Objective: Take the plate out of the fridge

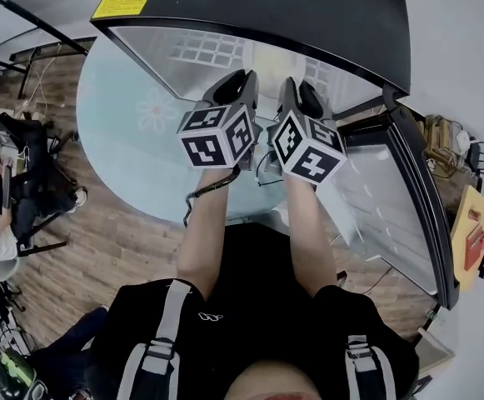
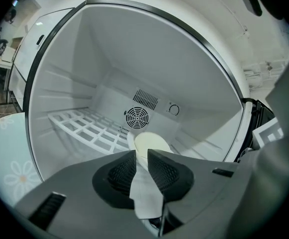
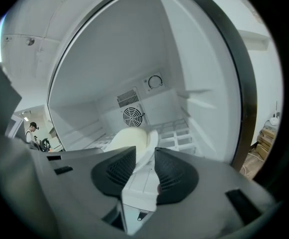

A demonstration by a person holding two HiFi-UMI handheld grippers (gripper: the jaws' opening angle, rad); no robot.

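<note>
Left gripper view: my left gripper (image 2: 142,153) has its jaws nearly together, pads pinching the near rim of the plate (image 2: 152,142), just below frame centre. On my right gripper (image 3: 145,152) the jaws stand apart. The rim runs slantwise between them, at or near the left-hand pad, with a gap on the other side, so I read no grip there yet. The plate is inside the fridge (image 2: 194,68), on the wire shelf (image 2: 82,126) as far as I can see, in front of the fan grille (image 2: 136,117).

Risks, my judgement:
- One-sided hold. If I pull with only the left clamped, the plate pivots about that pinch and slides out. Smooth rim, shallow bite.
- Both bites sit on the same near edge, close together. The far side is unsupported, so once off the shelf the plate droops and levers out of the pads.
- The rim could catch on the shelf bars or the fridge's front lip on the way out. A jerk means lost grip.
- Head view: left cube (image 1: 217,136) and right cube (image 1: 308,150) sit almost side by side at frame centre. They may knock if I close in further.
- The open door (image 1: 383,207) at frame right limits swing that way.

Count: 1 plate, 1 fridge, 1 door, 1 wire shelf in view, 1 fan grille, 1 dial (image 2: 173,109), 2 grippers, 2 cubes, 1 yellow label (image 1: 122,4) at upper left of head view.
</note>
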